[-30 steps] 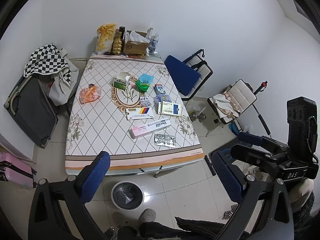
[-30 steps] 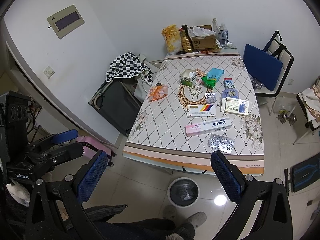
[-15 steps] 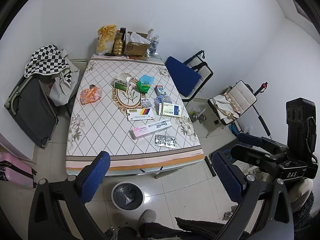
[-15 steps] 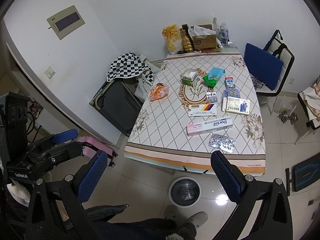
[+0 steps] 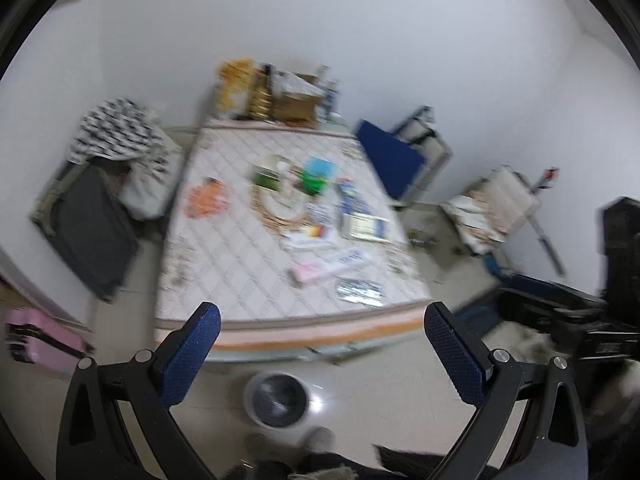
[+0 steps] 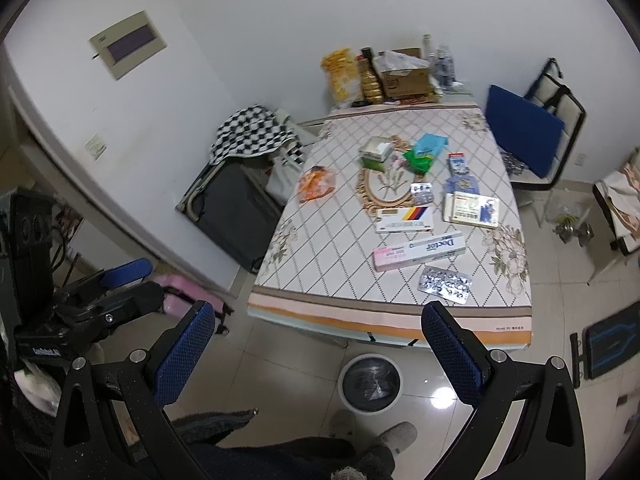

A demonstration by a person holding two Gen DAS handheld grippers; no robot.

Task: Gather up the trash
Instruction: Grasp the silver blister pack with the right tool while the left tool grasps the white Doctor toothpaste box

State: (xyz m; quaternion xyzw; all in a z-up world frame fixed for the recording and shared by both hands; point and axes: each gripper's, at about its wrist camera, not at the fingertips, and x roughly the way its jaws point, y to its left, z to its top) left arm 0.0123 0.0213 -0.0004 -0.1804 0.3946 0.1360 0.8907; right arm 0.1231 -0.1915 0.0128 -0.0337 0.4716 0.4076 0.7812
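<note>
A table (image 6: 328, 264) with a patterned cloth holds litter: a silver blister pack (image 6: 444, 279) near the front edge, a long pink-and-white box (image 6: 418, 251), a striped medicine box (image 6: 405, 219), an orange wrapper (image 6: 316, 184), a green-white carton (image 6: 375, 153) and blue-green packets (image 6: 425, 154). A round bin (image 6: 370, 377) with a dark liner stands on the floor before the table; it also shows in the blurred left wrist view (image 5: 277, 399). My left gripper (image 5: 320, 346) and right gripper (image 6: 318, 344) are open and empty, high above the floor, short of the table.
A cardboard box, bottles and a yellow bag (image 6: 340, 74) crowd the table's far end. A dark folded cot with a checkered cloth (image 6: 252, 136) stands left of the table. A blue chair (image 6: 524, 136) stands on the right. A pink case (image 6: 188, 300) lies on the floor.
Both grippers have moved a little toward the table; the left view is blurred by motion. Both stay open and empty. Nothing on the table has moved.
</note>
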